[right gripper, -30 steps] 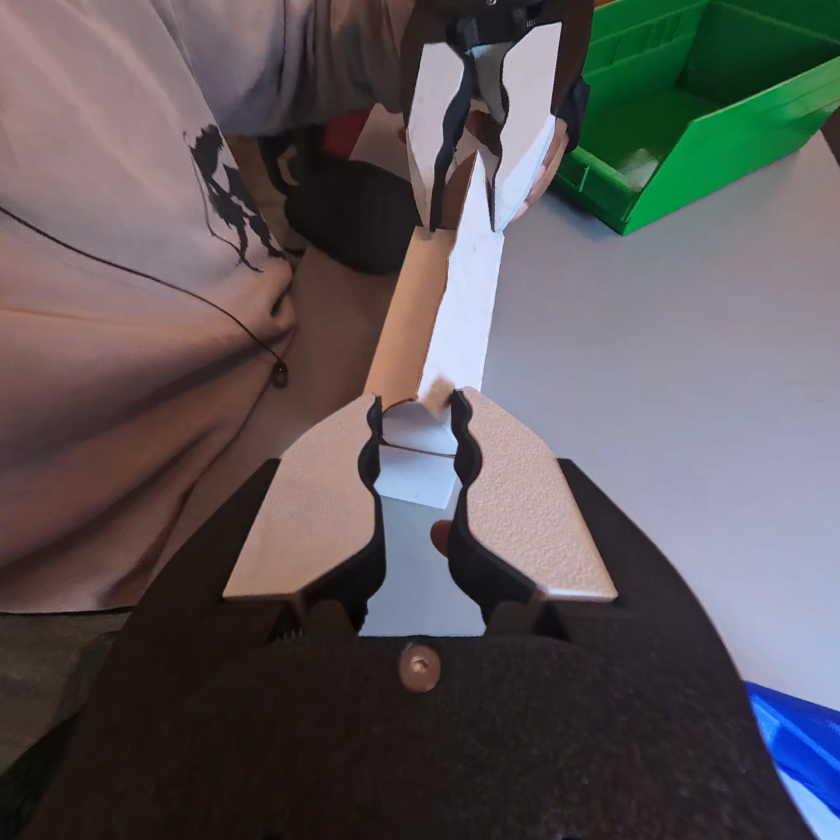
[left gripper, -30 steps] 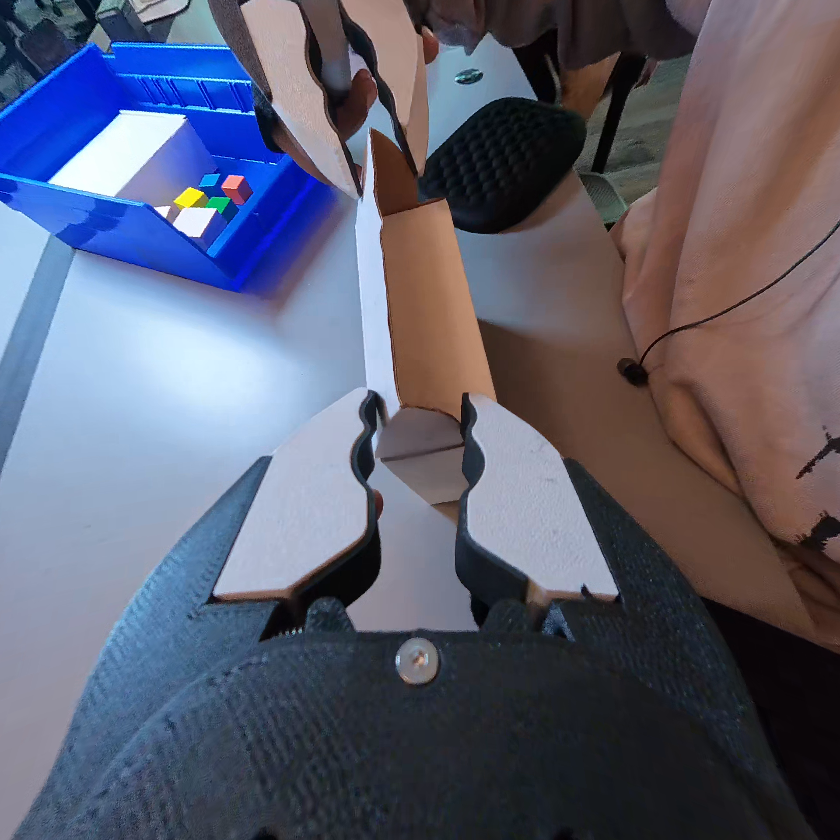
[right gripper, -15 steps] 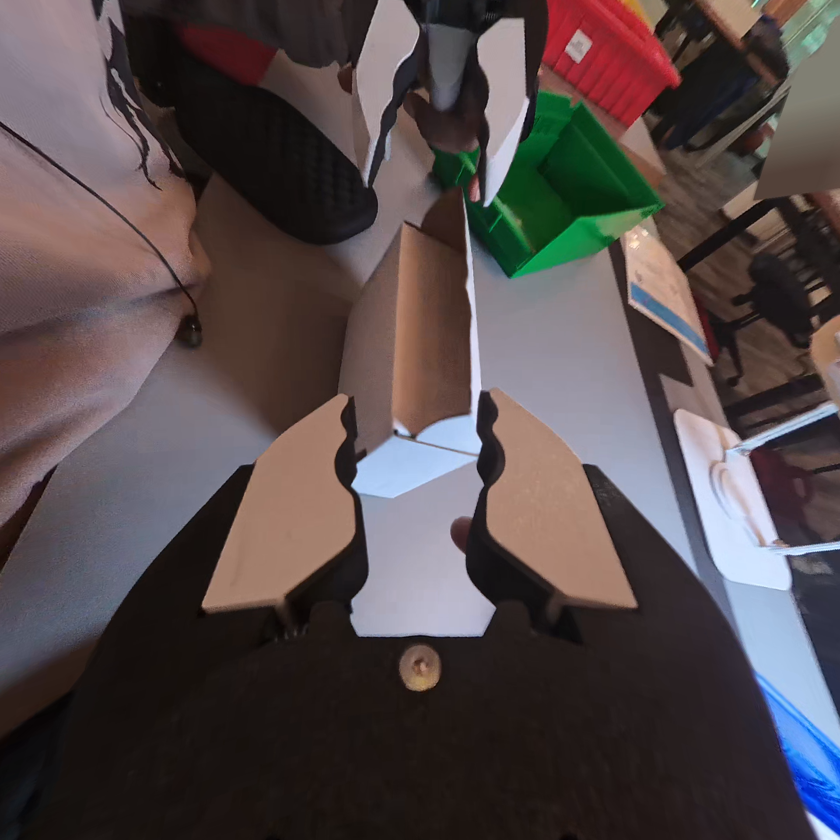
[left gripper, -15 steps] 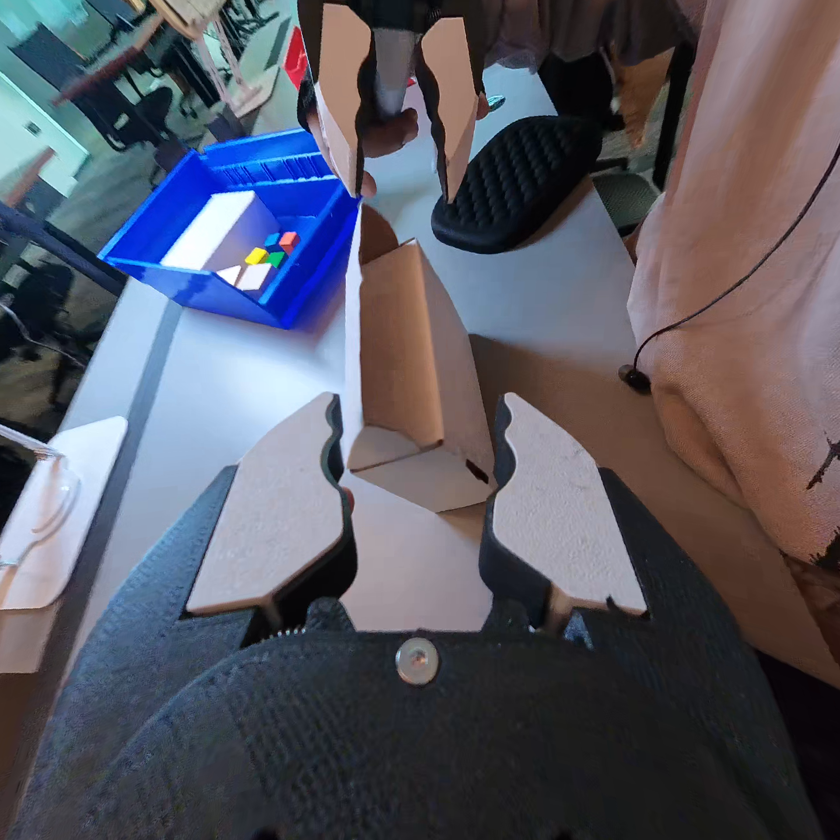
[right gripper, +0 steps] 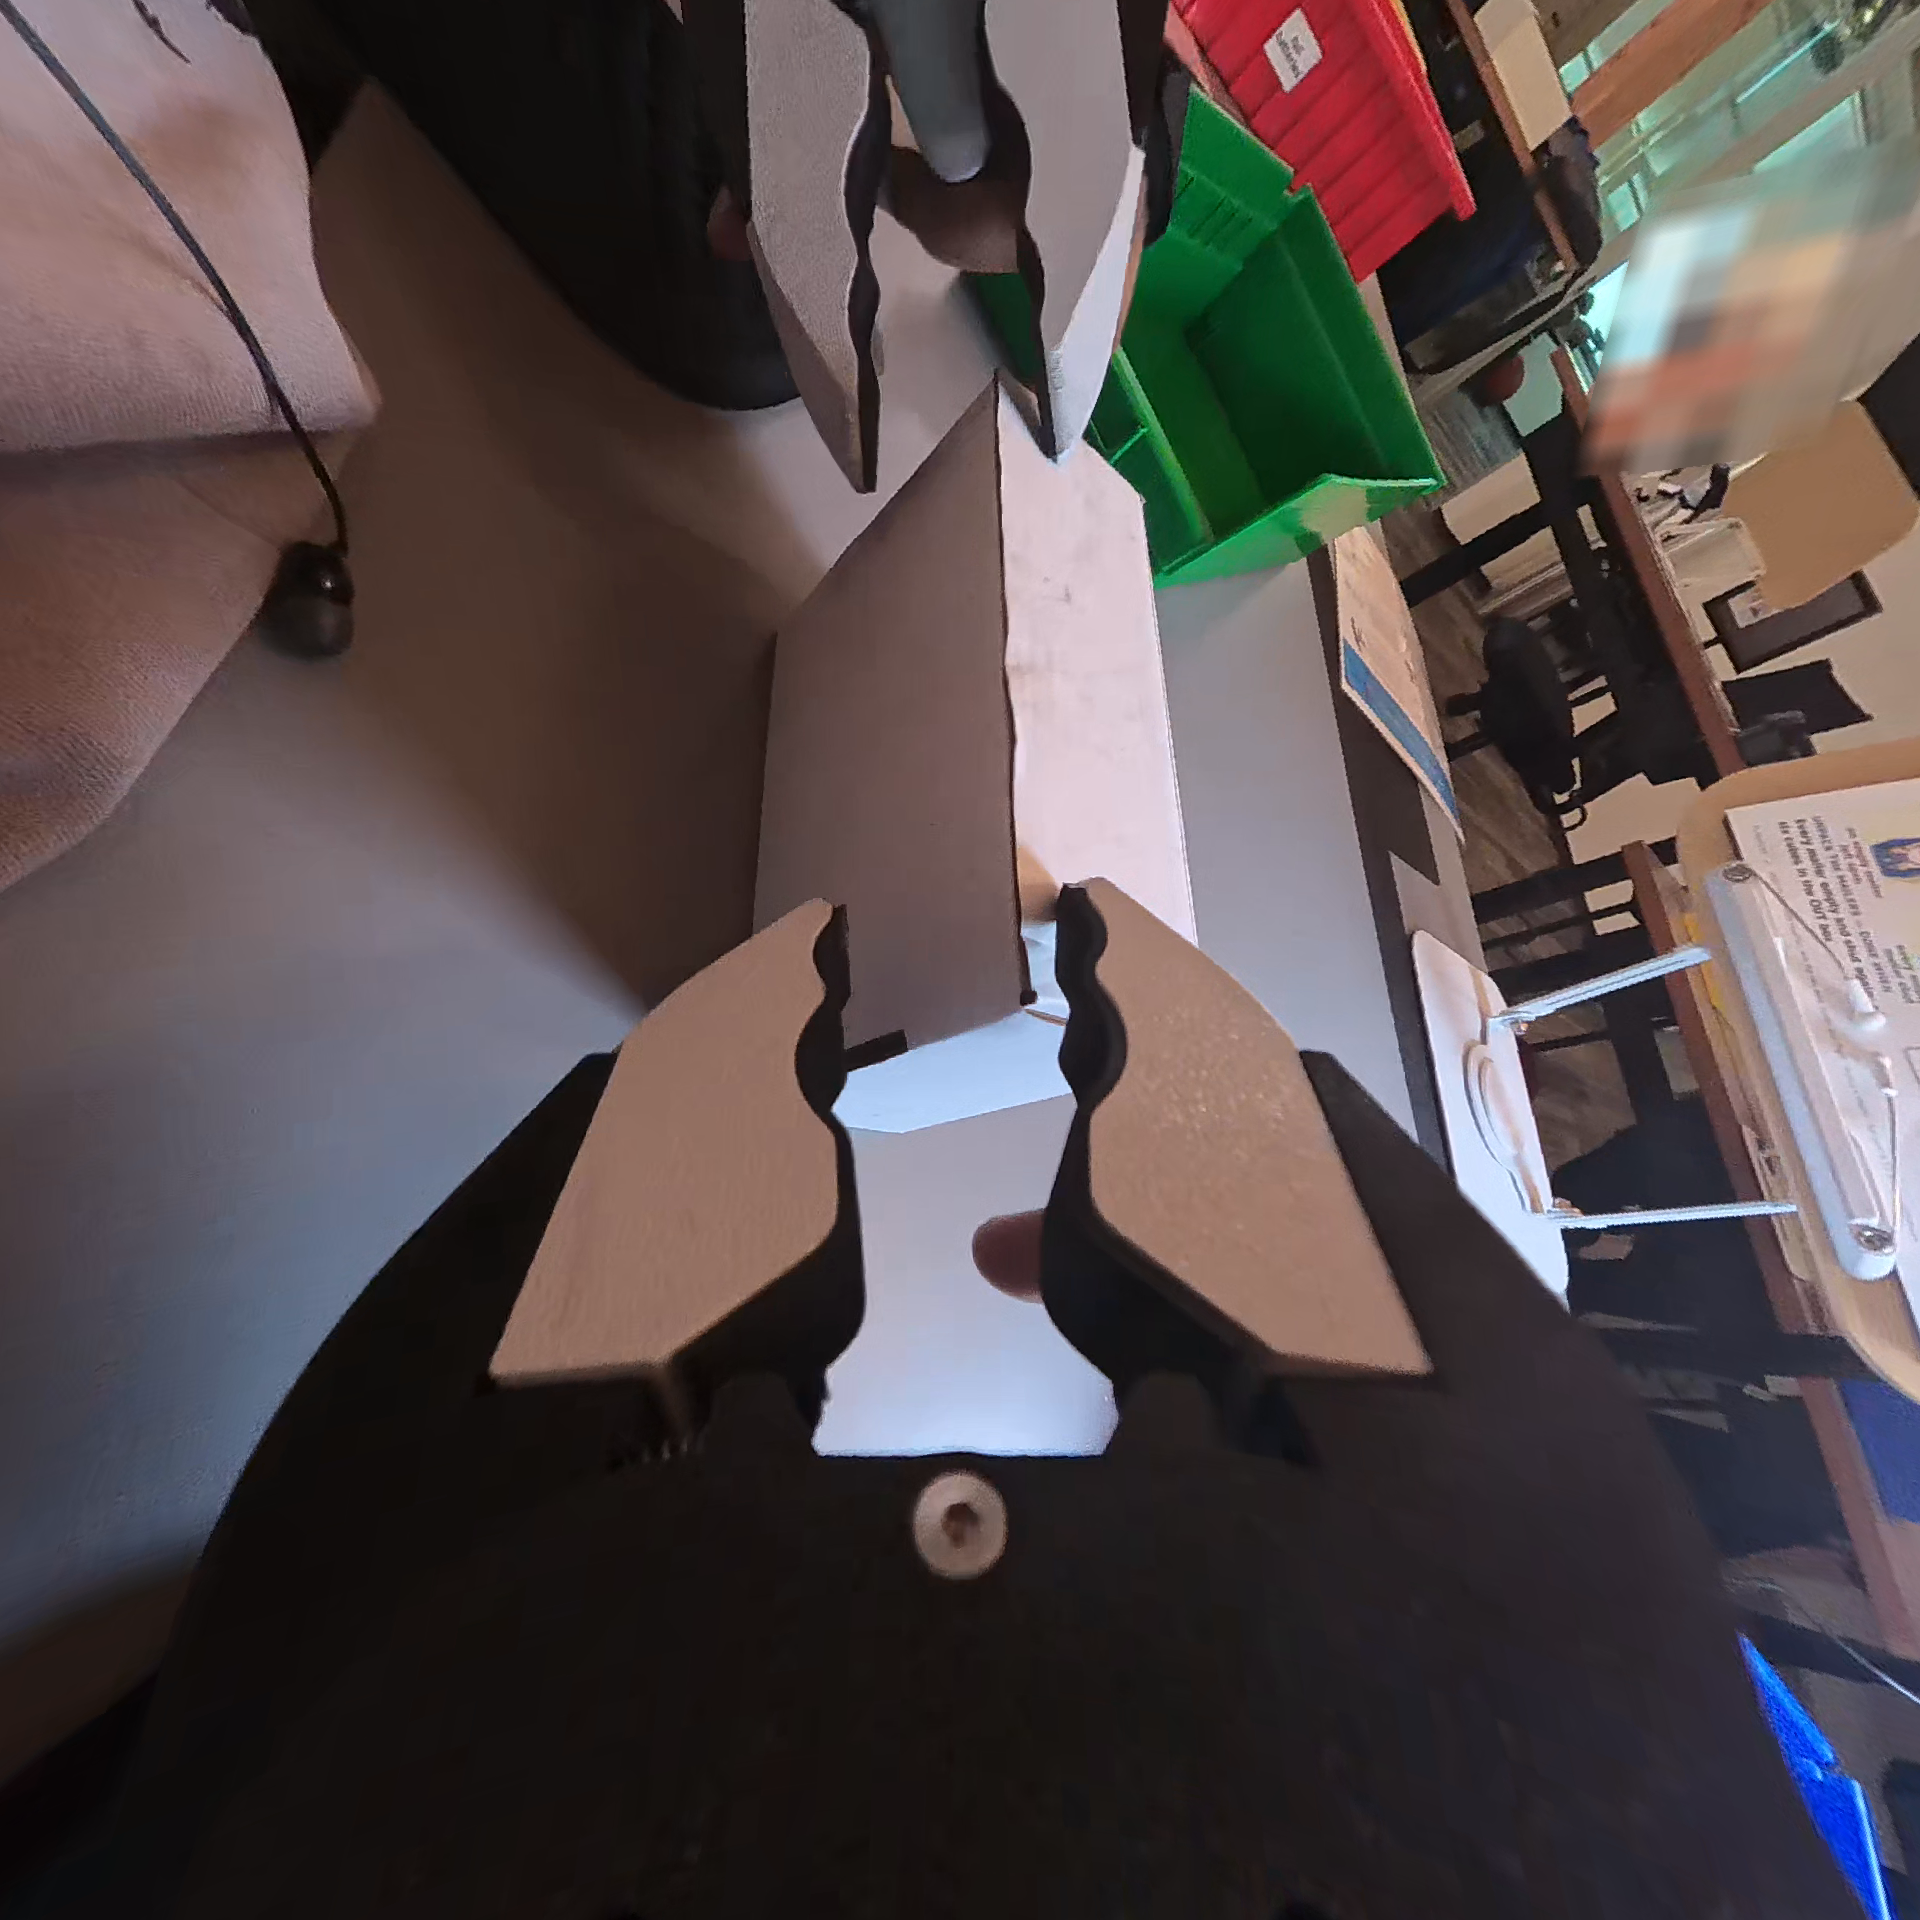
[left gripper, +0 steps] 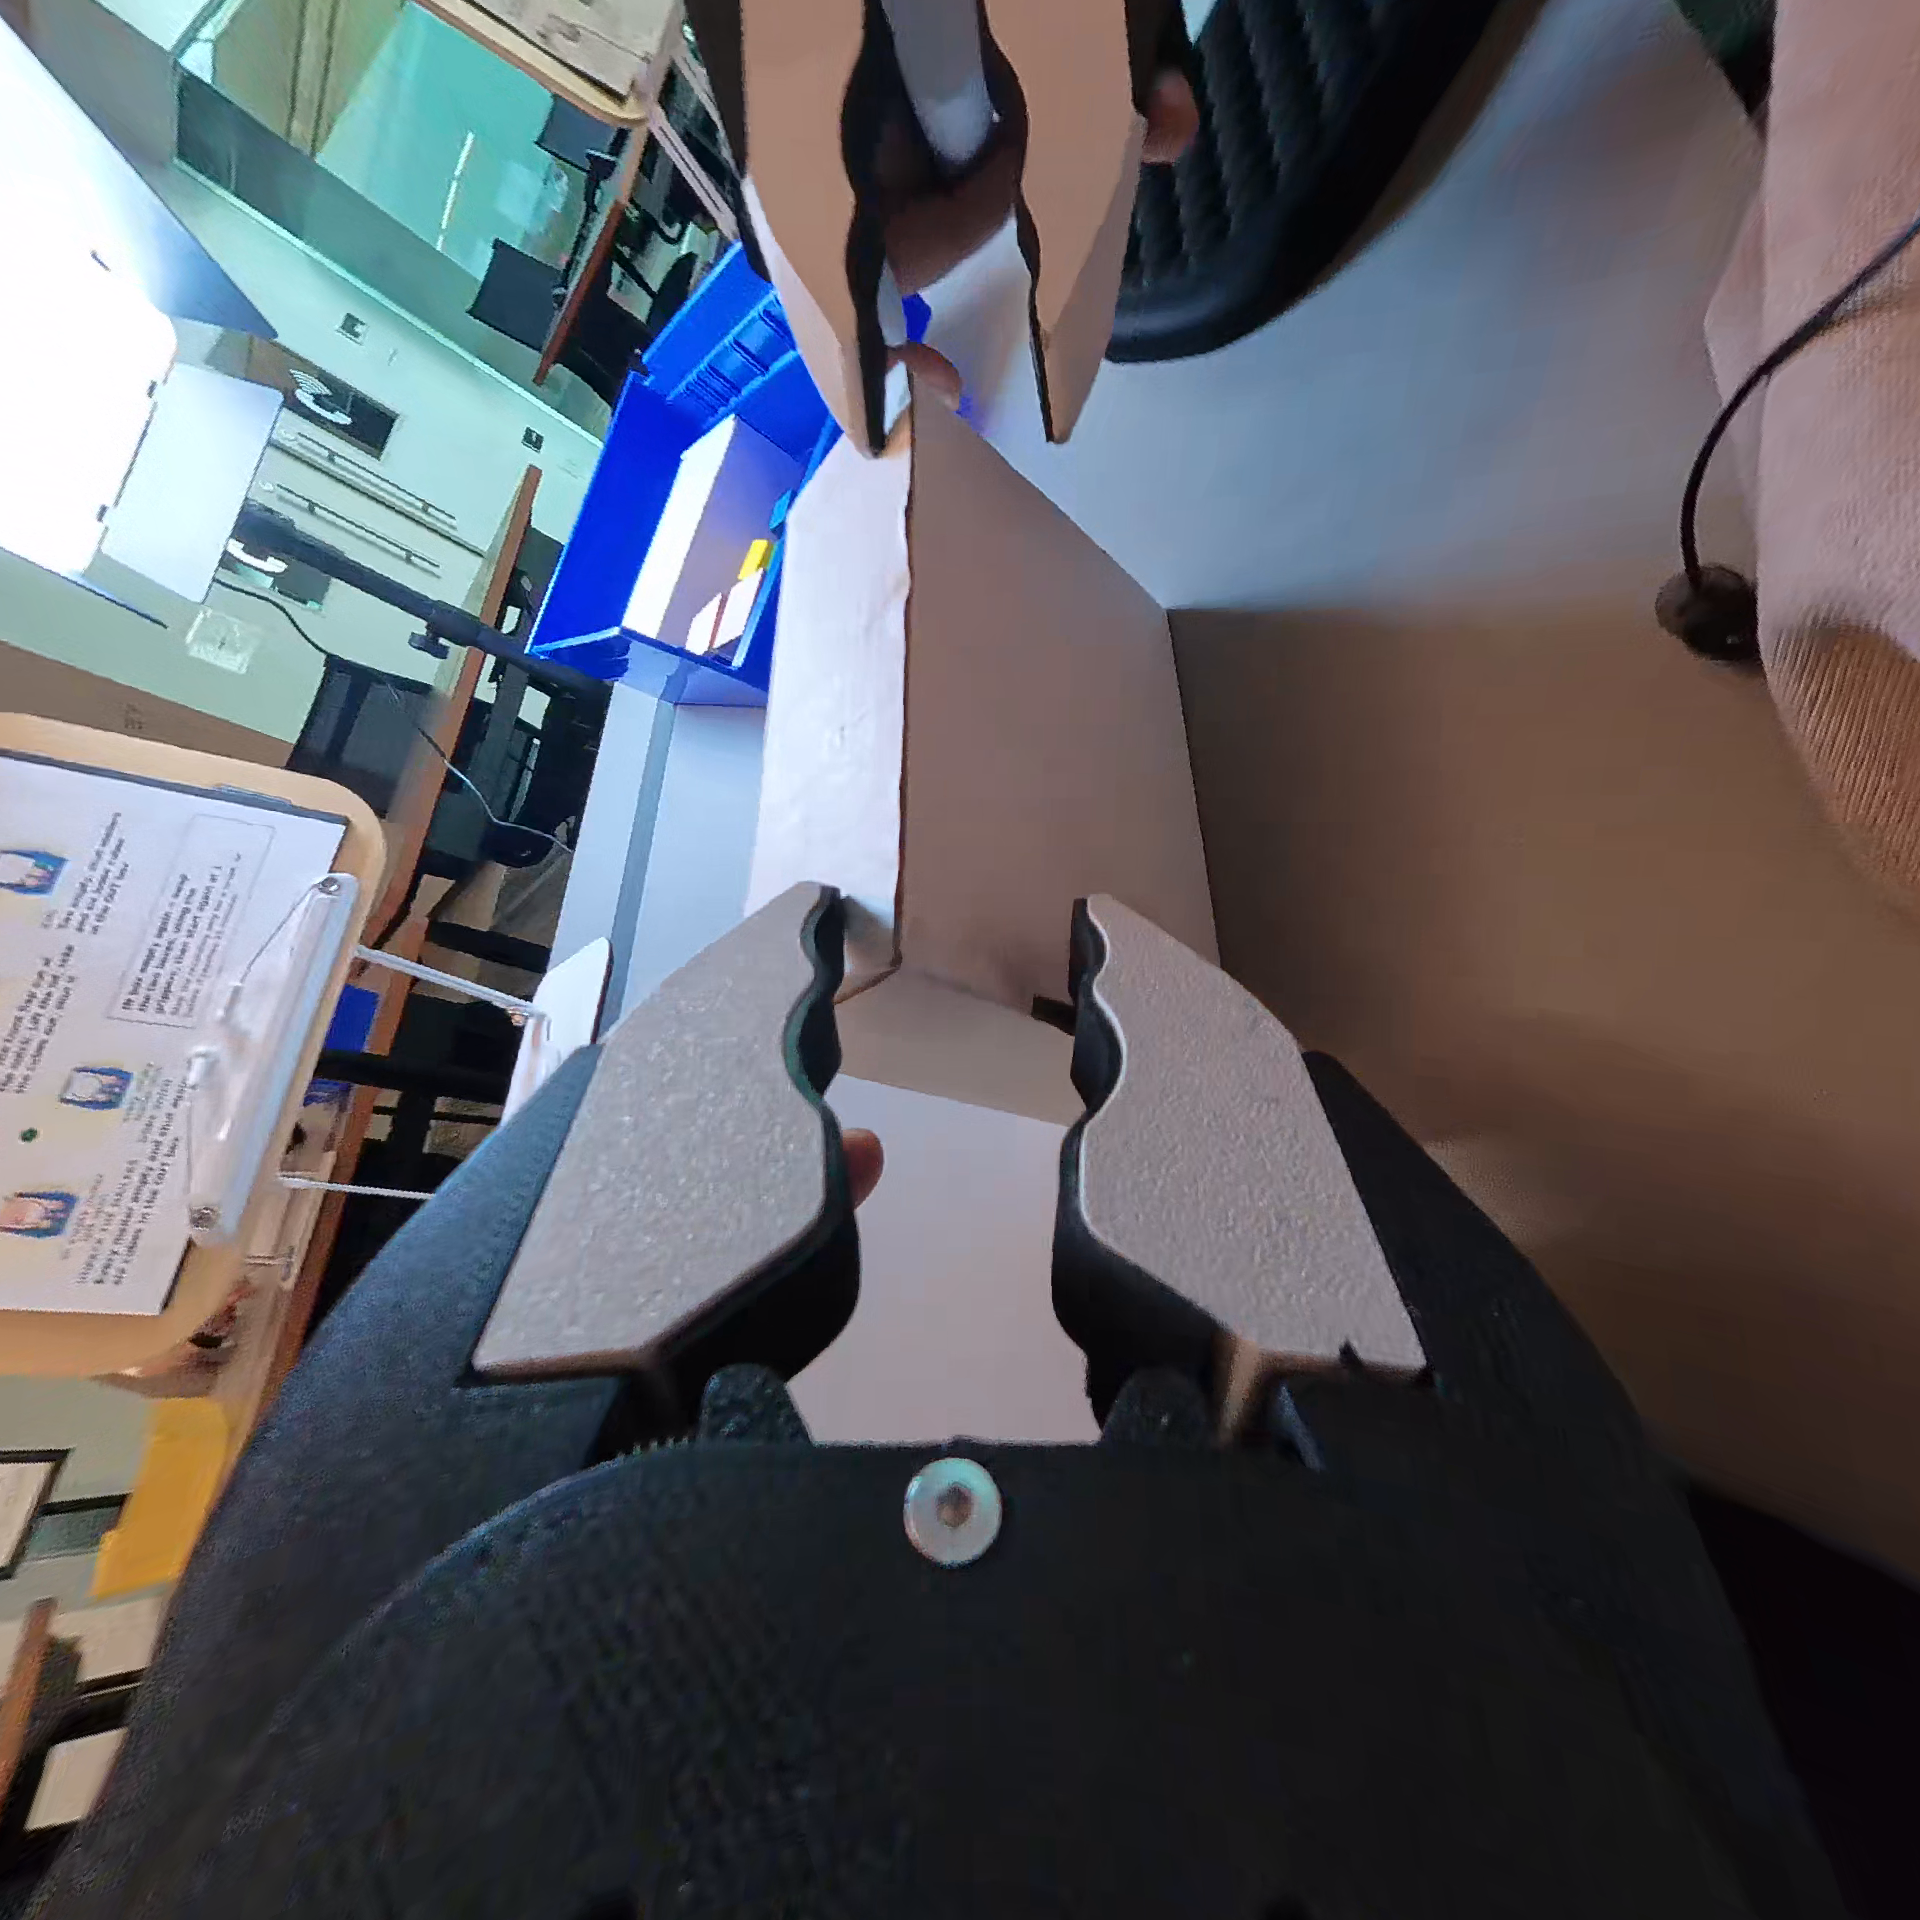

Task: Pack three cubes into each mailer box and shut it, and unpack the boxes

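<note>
A mailer box, white outside and brown inside, lies between my two grippers over the grey table. In the left wrist view its white wall (left gripper: 831, 675) and brown panel (left gripper: 1039, 727) run away from me. My left gripper (left gripper: 951, 935) has its jaws narrowed onto the near end. My right gripper (left gripper: 956, 416) is at the far end. In the right wrist view the box (right gripper: 894, 727) ends inside my right gripper (right gripper: 951, 914), and my left gripper (right gripper: 956, 457) is at the far end. No cubes show in the box.
A blue bin (left gripper: 665, 499) with a white box and coloured cubes stands beyond the box. A green bin (right gripper: 1278, 416) and a red bin (right gripper: 1351, 114) stand at the other end. A person's torso (left gripper: 1849, 520) and a black chair seat (left gripper: 1226, 208) border the table. Instruction stands (left gripper: 135, 1039) sit nearby.
Both jaws opened wide half a second ago and have narrowed onto the box ends again. Both grippers and the box have rolled sideways, so the room looks tilted.
</note>
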`<state>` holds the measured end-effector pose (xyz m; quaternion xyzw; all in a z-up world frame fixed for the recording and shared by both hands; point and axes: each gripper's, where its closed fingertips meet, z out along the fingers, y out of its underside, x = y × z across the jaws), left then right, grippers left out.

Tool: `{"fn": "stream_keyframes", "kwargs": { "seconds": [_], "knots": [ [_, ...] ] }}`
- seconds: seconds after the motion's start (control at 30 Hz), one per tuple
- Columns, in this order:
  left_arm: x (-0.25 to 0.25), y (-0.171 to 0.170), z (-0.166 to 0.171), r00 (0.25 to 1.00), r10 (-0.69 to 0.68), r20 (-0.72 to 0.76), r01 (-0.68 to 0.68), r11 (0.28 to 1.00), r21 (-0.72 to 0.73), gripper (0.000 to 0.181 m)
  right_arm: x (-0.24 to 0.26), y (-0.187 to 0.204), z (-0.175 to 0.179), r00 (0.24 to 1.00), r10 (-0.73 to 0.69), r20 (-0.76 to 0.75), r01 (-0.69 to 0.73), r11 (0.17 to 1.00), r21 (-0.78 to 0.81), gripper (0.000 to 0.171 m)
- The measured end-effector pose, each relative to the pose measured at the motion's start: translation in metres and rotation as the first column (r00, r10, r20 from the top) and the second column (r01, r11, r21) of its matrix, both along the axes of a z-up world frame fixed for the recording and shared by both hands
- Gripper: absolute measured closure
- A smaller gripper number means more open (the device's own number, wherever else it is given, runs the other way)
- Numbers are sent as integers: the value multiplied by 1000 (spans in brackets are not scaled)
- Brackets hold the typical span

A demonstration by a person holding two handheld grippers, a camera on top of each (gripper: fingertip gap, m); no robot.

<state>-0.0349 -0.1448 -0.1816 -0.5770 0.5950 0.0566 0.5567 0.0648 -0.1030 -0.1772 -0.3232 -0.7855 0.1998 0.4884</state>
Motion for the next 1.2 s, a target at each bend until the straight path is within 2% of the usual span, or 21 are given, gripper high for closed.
{"fn": "stream_keyframes", "kwargs": {
  "seconds": [0.1, 0.2, 0.3, 0.37, 0.43, 0.47, 0.5, 0.53, 0.67, 0.83, 1.07, 1.13, 1.2],
  "knots": [
    [2, 1, 7, 992, 3, 129, 4, 999, -53, 143, -1, 0, 3, 1000, -18, -12, 17, 998, -63, 133],
    [-7, 10, 26, 933, 63, 354, -15, 991, -136, 116, 1, -2, 10, 999, -38, 22, 42, 976, -214, 117],
    [-25, 23, 39, 830, 151, 538, -1, 963, -269, 103, 4, 2, 29, 998, -56, -8, 51, 955, -291, 117],
    [-28, 30, 22, 804, 223, 552, 34, 908, -417, 91, 4, 8, 37, 996, -90, 5, 87, 944, -320, 116],
    [-20, 32, -3, 822, 258, 507, 59, 848, -527, 82, 3, 12, 39, 991, -122, 50, 132, 936, -327, 116],
    [-12, 31, -15, 843, 254, 473, 71, 820, -567, 84, 1, 13, 39, 989, -130, 76, 148, 937, -317, 115],
    [-6, 31, -25, 874, 247, 419, 48, 814, -579, 99, 0, 13, 37, 985, -138, 100, 161, 942, -295, 115],
    [-3, 33, -33, 910, 221, 351, 6, 839, -544, 112, -2, 14, 36, 983, -143, 119, 170, 948, -269, 114],
    [12, 46, -20, 948, 163, 274, -44, 917, -395, 113, -6, 13, 33, 970, -153, 187, 185, 968, -167, 114],
    [27, 57, 4, 978, 84, 190, -49, 982, -184, 114, -8, 25, 31, 944, -239, 225, 227, 971, 81, 112],
    [54, 54, 27, 991, -79, 110, 80, 997, -6, 116, -13, 44, 16, 912, -325, 249, 207, 891, 405, 113],
    [53, 54, 32, 988, -97, 117, 95, 995, 16, 115, -12, 43, 21, 915, -319, 247, 200, 891, 407, 113],
    [45, 62, 44, 981, -41, 190, 35, 999, 32, 113, -11, 44, 36, 919, -325, 223, 219, 891, 397, 114]
  ]
}}
